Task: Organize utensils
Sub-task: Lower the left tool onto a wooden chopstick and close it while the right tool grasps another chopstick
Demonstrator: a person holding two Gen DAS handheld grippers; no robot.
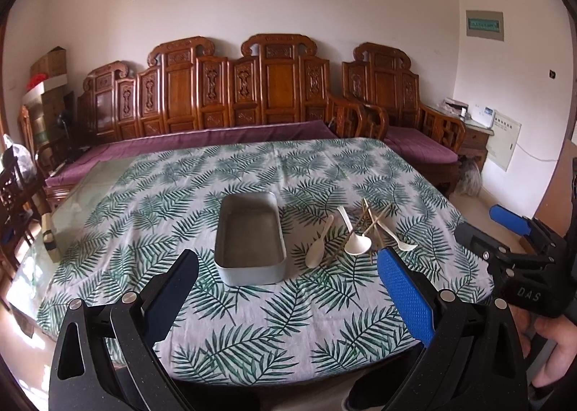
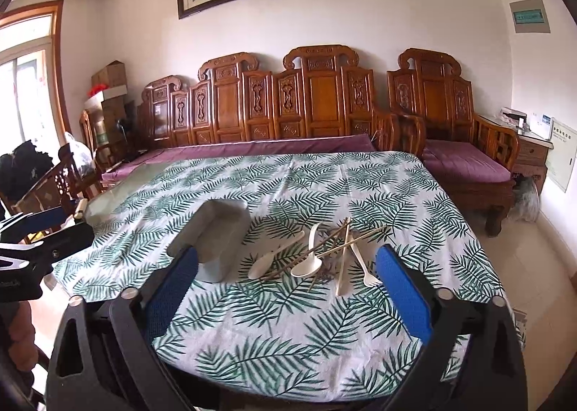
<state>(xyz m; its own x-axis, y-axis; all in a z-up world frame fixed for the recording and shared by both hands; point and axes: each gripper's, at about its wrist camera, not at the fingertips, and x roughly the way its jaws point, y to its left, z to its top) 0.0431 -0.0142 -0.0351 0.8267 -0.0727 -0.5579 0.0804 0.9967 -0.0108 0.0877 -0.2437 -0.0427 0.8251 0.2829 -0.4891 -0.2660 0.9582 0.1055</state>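
A grey metal tray [image 1: 249,272] [image 2: 216,266] with nothing in it lies on the leaf-print tablecloth. To its right is a pile of utensils: white plastic spoons [image 1: 319,248] [image 2: 306,265], a white fork [image 2: 366,272] [image 1: 404,244] and several wooden chopsticks [image 1: 375,221] [image 2: 339,243] crossed over them. My left gripper [image 1: 288,259] hovers wide open in front of the tray, holding nothing. My right gripper [image 2: 286,259] is also open and empty, above the near part of the table facing the pile. The right gripper [image 1: 512,227] shows at the right edge of the left wrist view.
The table [image 2: 288,357] is covered by the green leaf cloth, its near edge just below both grippers. A carved wooden sofa [image 1: 223,93] with purple cushions runs behind the table. A person's hand [image 1: 555,349] grips the right tool. A wooden chair [image 2: 47,191] stands at left.
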